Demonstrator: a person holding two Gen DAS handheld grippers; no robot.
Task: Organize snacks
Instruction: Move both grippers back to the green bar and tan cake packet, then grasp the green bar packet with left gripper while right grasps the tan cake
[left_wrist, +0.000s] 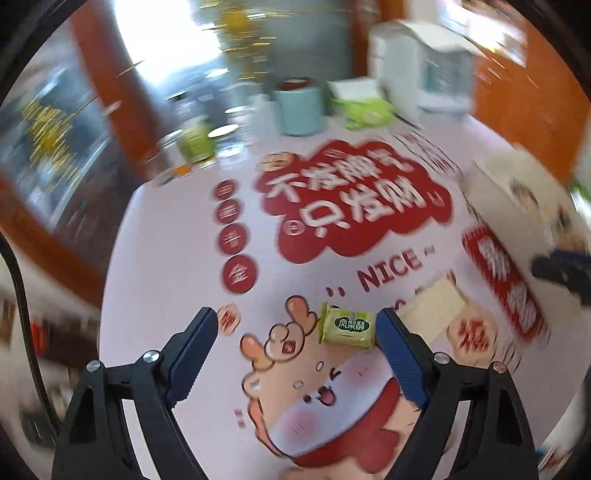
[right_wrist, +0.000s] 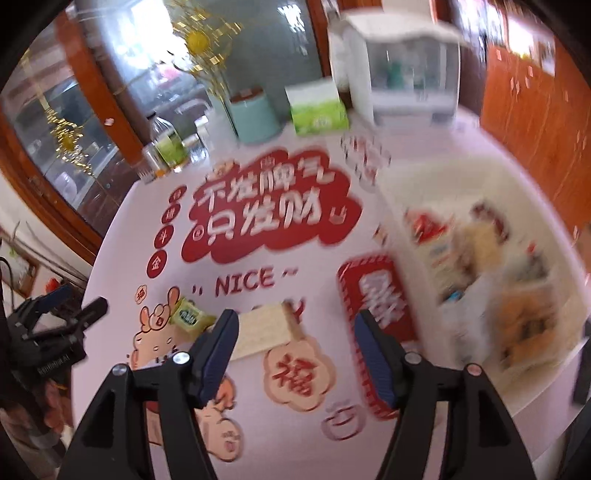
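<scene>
A small yellow-green wrapped snack (left_wrist: 346, 327) lies on the pink printed tablecloth (left_wrist: 166, 258). My left gripper (left_wrist: 295, 328) is open, and the snack sits just inside its right finger. A pale beige wrapped snack (left_wrist: 436, 304) lies right of it. In the right wrist view the green snack (right_wrist: 188, 315) and the beige snack (right_wrist: 264, 326) lie beside each other. My right gripper (right_wrist: 295, 326) is open and empty, just right of the beige snack. The left gripper (right_wrist: 55, 317) shows at the left edge there. A white snack box (right_wrist: 491, 273) with several blurred packets stands at the right.
A red-and-white carton side (right_wrist: 376, 299) is next to my right gripper. At the table's back stand a teal canister (right_wrist: 255, 116), a green tissue box (right_wrist: 317, 109), a green-labelled bottle (right_wrist: 168, 146) and a white appliance (right_wrist: 402, 70). Wooden cabinets are behind.
</scene>
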